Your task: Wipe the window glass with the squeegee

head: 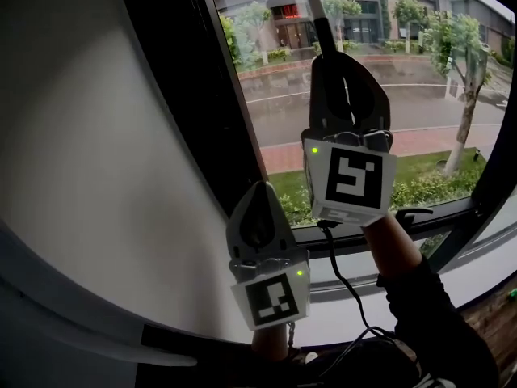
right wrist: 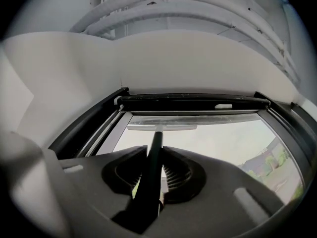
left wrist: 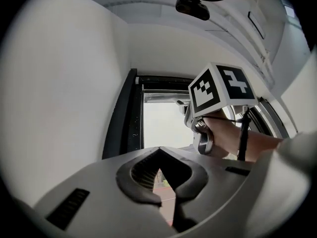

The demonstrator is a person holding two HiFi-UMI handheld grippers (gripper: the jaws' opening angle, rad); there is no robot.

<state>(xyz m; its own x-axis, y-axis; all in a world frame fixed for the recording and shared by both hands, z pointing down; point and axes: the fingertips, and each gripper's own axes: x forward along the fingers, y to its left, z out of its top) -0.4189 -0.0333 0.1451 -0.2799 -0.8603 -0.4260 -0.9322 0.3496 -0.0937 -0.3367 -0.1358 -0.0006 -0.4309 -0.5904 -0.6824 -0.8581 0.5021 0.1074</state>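
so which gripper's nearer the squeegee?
Right. The right gripper is clamped on the squeegee handle, up at the glass; the left gripper sits lower left by the frame, holding nothing.

A white wall (head: 97, 136) flanks a black-framed window (head: 408, 107) overlooking a daylit street (head: 279, 115).

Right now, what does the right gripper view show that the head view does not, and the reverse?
Only the right gripper view: the squeegee blade at the top of the glass, just under the frame. Only the head view: the left gripper, empty, low beside the wall, and the street outside. Both: the right gripper shut on the squeegee handle.
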